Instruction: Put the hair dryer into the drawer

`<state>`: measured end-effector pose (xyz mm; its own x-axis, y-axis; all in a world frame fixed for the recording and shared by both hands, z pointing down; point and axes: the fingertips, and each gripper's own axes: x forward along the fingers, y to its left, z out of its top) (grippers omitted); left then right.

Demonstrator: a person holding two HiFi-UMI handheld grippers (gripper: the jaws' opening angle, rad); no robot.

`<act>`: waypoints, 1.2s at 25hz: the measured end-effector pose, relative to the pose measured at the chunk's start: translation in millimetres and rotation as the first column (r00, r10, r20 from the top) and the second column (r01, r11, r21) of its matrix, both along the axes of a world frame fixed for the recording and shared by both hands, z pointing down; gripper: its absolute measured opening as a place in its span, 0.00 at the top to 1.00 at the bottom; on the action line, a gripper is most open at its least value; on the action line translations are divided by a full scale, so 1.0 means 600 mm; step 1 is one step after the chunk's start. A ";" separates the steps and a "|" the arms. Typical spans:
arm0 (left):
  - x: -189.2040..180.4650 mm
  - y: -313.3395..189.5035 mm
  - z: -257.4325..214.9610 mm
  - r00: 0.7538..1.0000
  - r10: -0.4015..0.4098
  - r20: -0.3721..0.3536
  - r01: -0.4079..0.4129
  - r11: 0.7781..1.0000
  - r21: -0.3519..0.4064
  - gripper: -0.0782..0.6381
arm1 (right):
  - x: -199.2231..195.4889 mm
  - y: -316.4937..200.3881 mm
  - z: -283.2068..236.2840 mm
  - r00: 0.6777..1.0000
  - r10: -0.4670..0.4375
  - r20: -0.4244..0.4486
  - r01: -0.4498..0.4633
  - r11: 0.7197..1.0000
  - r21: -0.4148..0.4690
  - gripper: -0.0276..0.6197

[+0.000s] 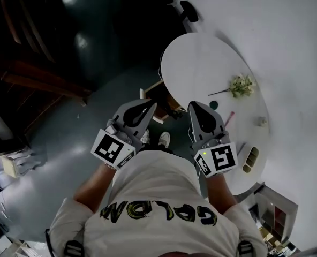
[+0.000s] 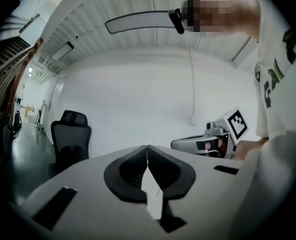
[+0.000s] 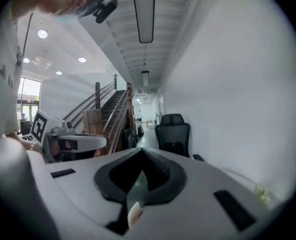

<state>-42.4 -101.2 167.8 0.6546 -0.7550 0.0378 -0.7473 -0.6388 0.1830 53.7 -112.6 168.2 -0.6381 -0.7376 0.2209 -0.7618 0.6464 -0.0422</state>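
Two grippers are held up side by side, just in front of the near edge of the round white table [image 1: 201, 63]. The left gripper [image 1: 149, 107] is shut tight with nothing in it. The right gripper [image 1: 193, 106] is shut tight too, and it is also empty. The table stands next to a big white wall [image 1: 287, 31]. A small green sprig [image 1: 240, 84] lies on the table on its wall side. A dark grey shiny floor [image 1: 67, 127] spreads out on the table's other side. A black office chair [image 3: 173, 131] stands past the table by the wall, and stairs [image 3: 115, 109] rise farther off. I cannot tell where the hair dryer is.
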 end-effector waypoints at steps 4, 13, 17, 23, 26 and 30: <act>0.008 0.036 -0.076 0.997 -0.003 -0.073 0.009 0.996 0.090 0.87 | 0.005 0.036 -0.066 1.000 0.004 0.024 -0.006 0.996 0.093 0.94; 0.014 0.079 -0.122 0.999 -0.006 -0.038 0.012 0.989 0.150 0.87 | 0.002 0.078 -0.117 0.998 -0.011 0.067 0.002 0.991 0.131 0.94; 0.012 0.076 -0.127 0.999 -0.015 -0.031 0.020 0.985 0.169 0.87 | 0.003 0.077 -0.123 0.999 -0.006 0.054 -0.002 0.987 0.158 0.94; 0.022 0.080 -0.134 0.998 0.009 -0.058 0.001 0.986 0.168 0.87 | 0.010 0.080 -0.129 0.998 0.000 0.058 -0.009 0.987 0.159 0.94; 0.025 0.083 -0.136 0.998 0.009 -0.061 0.001 0.986 0.169 0.87 | 0.010 0.083 -0.130 0.998 -0.005 0.062 -0.005 0.988 0.157 0.94; 0.030 0.086 -0.135 0.998 0.005 -0.058 0.005 0.986 0.168 0.87 | 0.012 0.085 -0.131 0.998 -0.011 0.062 0.001 0.987 0.158 0.94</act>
